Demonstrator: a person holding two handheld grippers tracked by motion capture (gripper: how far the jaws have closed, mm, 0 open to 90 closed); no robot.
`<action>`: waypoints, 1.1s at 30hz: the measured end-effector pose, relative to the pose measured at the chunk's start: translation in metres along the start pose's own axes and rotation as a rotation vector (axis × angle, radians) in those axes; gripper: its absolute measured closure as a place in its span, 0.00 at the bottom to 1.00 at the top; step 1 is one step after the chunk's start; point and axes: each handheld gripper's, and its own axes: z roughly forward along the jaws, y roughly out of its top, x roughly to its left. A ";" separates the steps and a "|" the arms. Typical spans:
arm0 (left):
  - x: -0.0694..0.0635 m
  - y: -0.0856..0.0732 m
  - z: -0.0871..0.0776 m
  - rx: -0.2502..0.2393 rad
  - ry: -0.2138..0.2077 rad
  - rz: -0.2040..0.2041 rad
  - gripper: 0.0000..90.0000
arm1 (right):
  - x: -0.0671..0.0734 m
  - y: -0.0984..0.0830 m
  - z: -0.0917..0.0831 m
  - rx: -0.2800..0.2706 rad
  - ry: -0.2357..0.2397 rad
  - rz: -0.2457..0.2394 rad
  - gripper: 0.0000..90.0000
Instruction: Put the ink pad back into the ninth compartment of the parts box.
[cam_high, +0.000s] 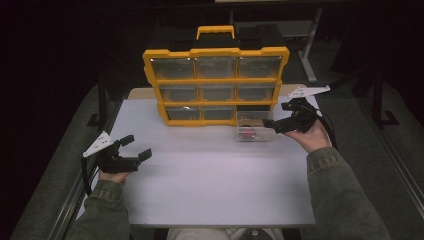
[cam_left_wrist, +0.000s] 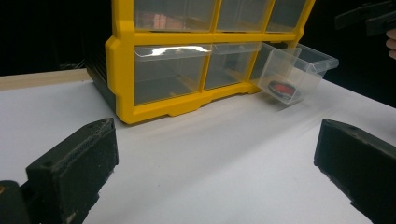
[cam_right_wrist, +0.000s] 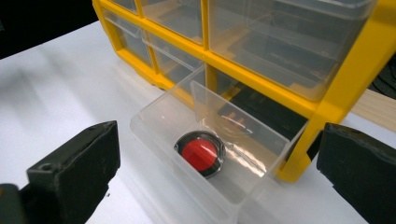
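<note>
Right gripper view: red button (cam_right_wrist: 200, 153) in clear drawer (cam_right_wrist: 154, 116), between open right tongs (cam_right_wrist: 219, 172).

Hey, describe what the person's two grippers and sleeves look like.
Both the left gripper and the right gripper are black with two blocky jaws, each topped by a pale grey three-cornered plate. A black cable trails from the right one. The person wears olive-green sleeves with buttoned cuffs.

White table (cam_high: 200, 195), dark room, grey floor (cam_high: 380, 145), metal frame legs (cam_high: 307, 50)
</note>
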 end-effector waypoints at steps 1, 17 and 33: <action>0.000 0.000 0.000 0.002 0.000 0.001 0.00 | 0.000 -0.002 -0.001 -0.001 -0.002 0.003 0.00; -0.001 0.000 0.001 -0.001 -0.001 -0.001 0.00 | -0.002 -0.031 -0.010 -0.051 0.009 0.055 0.00; -0.001 0.000 0.001 0.000 -0.001 -0.001 0.00 | 0.008 -0.059 -0.011 -0.061 -0.001 0.052 0.00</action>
